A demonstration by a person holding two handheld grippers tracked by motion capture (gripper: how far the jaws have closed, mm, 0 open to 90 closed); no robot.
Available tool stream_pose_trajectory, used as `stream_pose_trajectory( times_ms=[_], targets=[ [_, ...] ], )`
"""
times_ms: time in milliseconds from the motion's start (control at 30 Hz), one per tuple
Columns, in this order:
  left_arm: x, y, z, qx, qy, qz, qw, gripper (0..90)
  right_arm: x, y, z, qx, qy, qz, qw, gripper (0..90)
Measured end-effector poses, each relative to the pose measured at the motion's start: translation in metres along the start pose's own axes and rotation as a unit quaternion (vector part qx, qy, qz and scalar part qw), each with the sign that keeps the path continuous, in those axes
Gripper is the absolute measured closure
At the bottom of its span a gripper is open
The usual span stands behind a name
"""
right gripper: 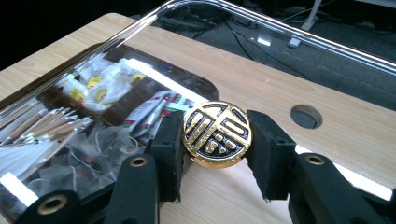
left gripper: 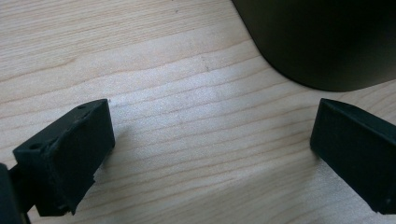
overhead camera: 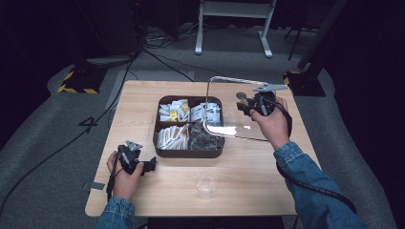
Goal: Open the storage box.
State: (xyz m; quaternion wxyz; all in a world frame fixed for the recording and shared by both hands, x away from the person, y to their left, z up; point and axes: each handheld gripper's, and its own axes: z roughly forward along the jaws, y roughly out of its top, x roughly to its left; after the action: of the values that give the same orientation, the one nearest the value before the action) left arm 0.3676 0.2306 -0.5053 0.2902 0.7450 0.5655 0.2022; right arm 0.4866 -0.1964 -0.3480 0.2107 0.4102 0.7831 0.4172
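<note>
A dark compartment box of sachets and packets stands mid-table. Its clear lid is lifted off and hangs tilted over the box's right side. My right gripper holds the lid by its round gold knob. In the right gripper view the pads of the right gripper press both sides of the gold knob, with the lid's pane slanting over the packets. My left gripper rests on the table at the box's front-left corner. Seen up close, this left gripper is open over bare wood, near the box's rounded corner.
A clear plastic cup stands near the table's front edge, in front of the box. A cable hole is set in the tabletop beyond the knob. Past the table's far edge are cables and a white stand on the floor.
</note>
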Motion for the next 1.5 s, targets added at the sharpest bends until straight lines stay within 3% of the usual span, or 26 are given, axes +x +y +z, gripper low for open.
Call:
stream_pose_trajectory(
  times_ms=[400, 733, 1100, 1500],
  targets=[
    [0.000, 0.000, 0.000, 0.000, 0.000, 0.000, 1.0000, 0.2, -0.034, -0.019, -0.006, 0.008, -0.020, 0.025, 0.9995, 59.0],
    [0.000, 0.000, 0.000, -0.001, 0.000, 0.000, 1.0000, 0.2, -0.055, -0.030, -0.009, 0.007, -0.039, 0.027, 0.9988, 58.9],
    [0.000, 0.000, 0.000, -0.001, 0.001, 0.001, 1.0000, 0.2, -0.082, -0.051, -0.002, 0.010, -0.060, 0.041, 0.9973, 58.9],
    [0.000, 0.000, 0.000, -0.001, 0.000, 0.000, 1.0000, 0.2, -0.099, -0.077, 0.017, 0.020, -0.076, 0.033, 0.9964, 58.9]
  ],
)
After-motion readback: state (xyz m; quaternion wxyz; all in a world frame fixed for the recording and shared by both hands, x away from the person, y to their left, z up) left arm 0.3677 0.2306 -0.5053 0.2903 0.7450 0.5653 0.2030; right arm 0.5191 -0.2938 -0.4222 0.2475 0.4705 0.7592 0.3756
